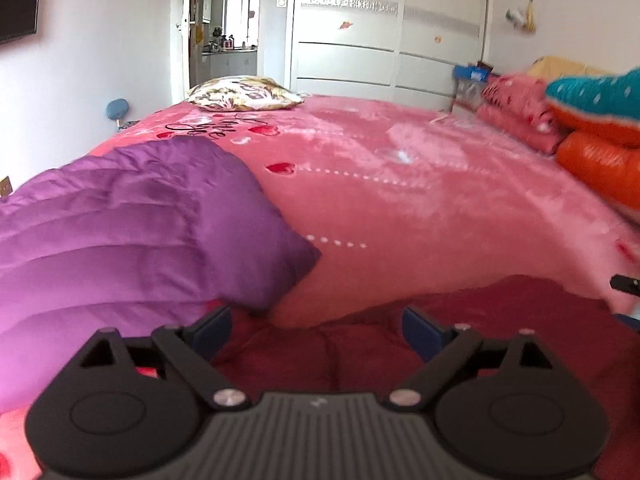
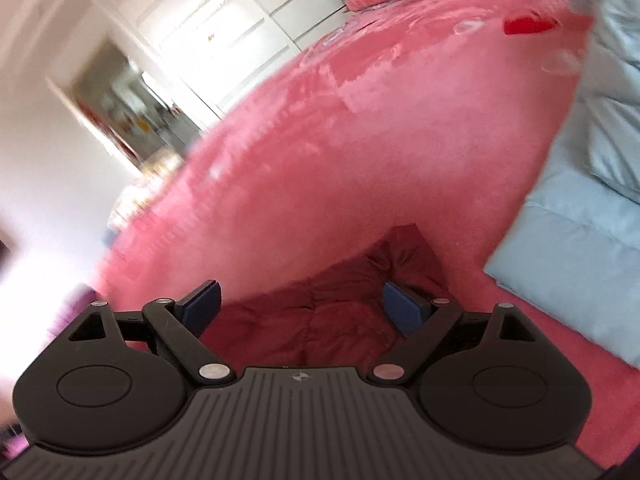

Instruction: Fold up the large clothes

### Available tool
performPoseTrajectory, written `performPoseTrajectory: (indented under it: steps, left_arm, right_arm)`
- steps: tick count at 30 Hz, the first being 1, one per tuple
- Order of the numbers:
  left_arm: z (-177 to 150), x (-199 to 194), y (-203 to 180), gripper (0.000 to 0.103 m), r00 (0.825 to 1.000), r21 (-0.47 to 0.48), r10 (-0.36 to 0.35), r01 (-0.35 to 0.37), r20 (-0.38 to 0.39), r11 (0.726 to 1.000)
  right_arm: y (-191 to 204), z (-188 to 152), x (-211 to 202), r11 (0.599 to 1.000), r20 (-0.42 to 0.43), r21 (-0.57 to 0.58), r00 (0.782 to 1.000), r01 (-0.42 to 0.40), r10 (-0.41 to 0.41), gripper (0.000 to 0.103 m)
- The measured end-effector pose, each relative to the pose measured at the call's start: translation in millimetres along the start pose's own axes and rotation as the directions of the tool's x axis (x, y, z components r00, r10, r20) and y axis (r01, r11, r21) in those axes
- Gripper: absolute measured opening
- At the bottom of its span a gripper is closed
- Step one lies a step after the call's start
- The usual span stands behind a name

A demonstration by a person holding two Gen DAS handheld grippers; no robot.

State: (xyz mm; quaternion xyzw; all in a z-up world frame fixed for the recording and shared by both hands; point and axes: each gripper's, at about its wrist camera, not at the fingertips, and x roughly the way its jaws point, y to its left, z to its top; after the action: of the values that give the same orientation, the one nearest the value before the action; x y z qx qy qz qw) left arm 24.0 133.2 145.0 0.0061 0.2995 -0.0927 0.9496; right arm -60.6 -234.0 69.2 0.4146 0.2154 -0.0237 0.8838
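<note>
1. Both of your grippers sit over the dark red quilted garment [image 1: 360, 344], which lies on the near edge of the pink bedspread [image 1: 400, 184]. This looks like the piece you are working on now.
2. Your left gripper [image 1: 316, 322] has its jaws spread wide with nothing between them; the red fabric lies below and ahead of the blue pads [image 1: 212, 328], and whether they touch it I cannot tell.
3. Your right gripper [image 2: 302, 300] is likewise wide open and empty, aimed at a corner of the same red garment [image 2: 340, 292]. That view is tilted and blurred, so read it loosely.
4. How much of the red piece is folded I cannot judge: only a rumpled part shows in either view, and no clean fold line is visible.
5. The purple quilted garment [image 1: 132, 232] lies on the bed to the left, in a bulky, roughly doubled shape. It may already be folded, but that is a guess.
6. A pale blue quilted item [image 2: 580, 220] lies to the right, its state unclear.
7. My judgement: you are early or midway. The red garment needs to be gripped at 2 points and folded over.
</note>
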Motion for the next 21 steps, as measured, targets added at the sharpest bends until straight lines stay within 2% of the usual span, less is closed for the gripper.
performPoseTrajectory:
  steps: [3,6,9,11,14,18,21]
  left_arm:
    - [-6,-35,32,0.092,0.998,-0.051,-0.05,0.048,-0.029,0.998]
    - [-22,-56,66,0.092,0.993,-0.14,-0.101,0.092,-0.06,0.986]
    - [-44,-61,96,0.092,0.98,-0.227,-0.169,0.142,-0.102,0.964]
    - [-58,-55,112,0.092,0.967,-0.303,-0.221,0.175,-0.125,0.937]
    - [-76,-44,128,0.092,0.948,-0.41,-0.296,0.227,-0.115,0.884]
    - [-93,-25,142,0.092,0.927,-0.518,-0.365,0.273,-0.082,0.811]
    - [-96,-13,145,0.092,0.918,-0.542,-0.39,0.293,-0.072,0.788]
  right_arm:
    - [-13,10,-31,0.998,0.017,0.061,0.999,-0.032,0.031,0.103]
    - [-24,13,-56,0.996,0.012,0.083,1.0,-0.029,0.028,0.103]
    - [-42,10,-65,0.993,-0.089,0.116,0.995,-0.026,0.036,0.103]
    - [-56,4,-64,0.988,-0.159,0.152,0.986,-0.018,0.043,0.103]
    - [-75,-9,-62,0.977,-0.226,0.211,0.971,-0.024,0.073,0.103]
    - [-78,-18,-60,0.974,-0.235,0.193,0.959,-0.116,0.161,0.103]
    - [-77,-16,-56,0.967,-0.254,0.191,0.943,-0.168,0.214,0.103]
